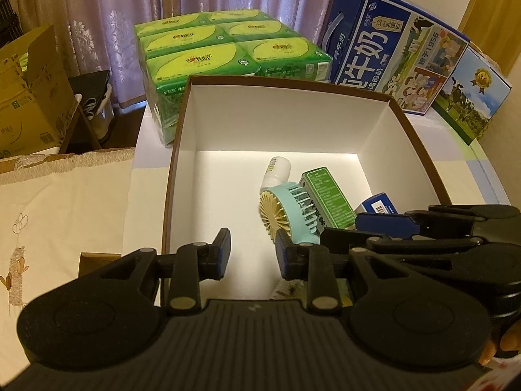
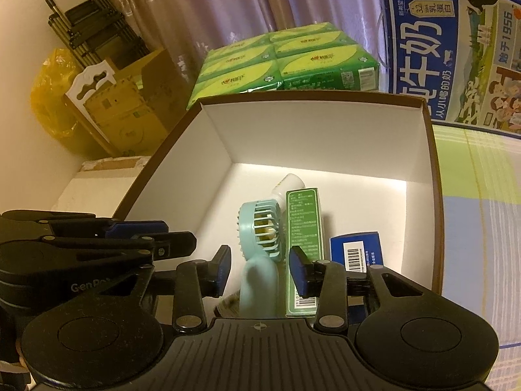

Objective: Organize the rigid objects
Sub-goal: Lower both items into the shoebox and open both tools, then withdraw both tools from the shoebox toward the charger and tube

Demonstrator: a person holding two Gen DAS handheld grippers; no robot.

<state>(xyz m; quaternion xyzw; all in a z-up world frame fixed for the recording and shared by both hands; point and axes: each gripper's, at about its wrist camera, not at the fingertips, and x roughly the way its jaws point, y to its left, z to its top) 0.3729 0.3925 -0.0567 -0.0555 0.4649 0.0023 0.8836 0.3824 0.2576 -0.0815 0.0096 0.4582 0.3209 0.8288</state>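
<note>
Green tissue multipack (image 1: 224,52), wrapped in plastic, at the back of the table; blue milk carton case (image 1: 394,55) beside it, leaning, a second blue case (image 1: 472,97) to its right; lilac curtain (image 1: 136,3) behind; open cardboard box (image 1: 29,97) at left; yellow plastic bag (image 2: 49,97); black folded rack (image 2: 88,29); embroidered cream cloth (image 1: 58,215)

The box (image 1: 325,120) looks like matt white card inside with a brown rim. The little fan (image 1: 289,208) is smooth pastel plastic, the green carton (image 2: 304,228) printed paperboard (slightly glossy). Behind, the tissue packs (image 1: 208,52) wear shiny plastic film.
</note>
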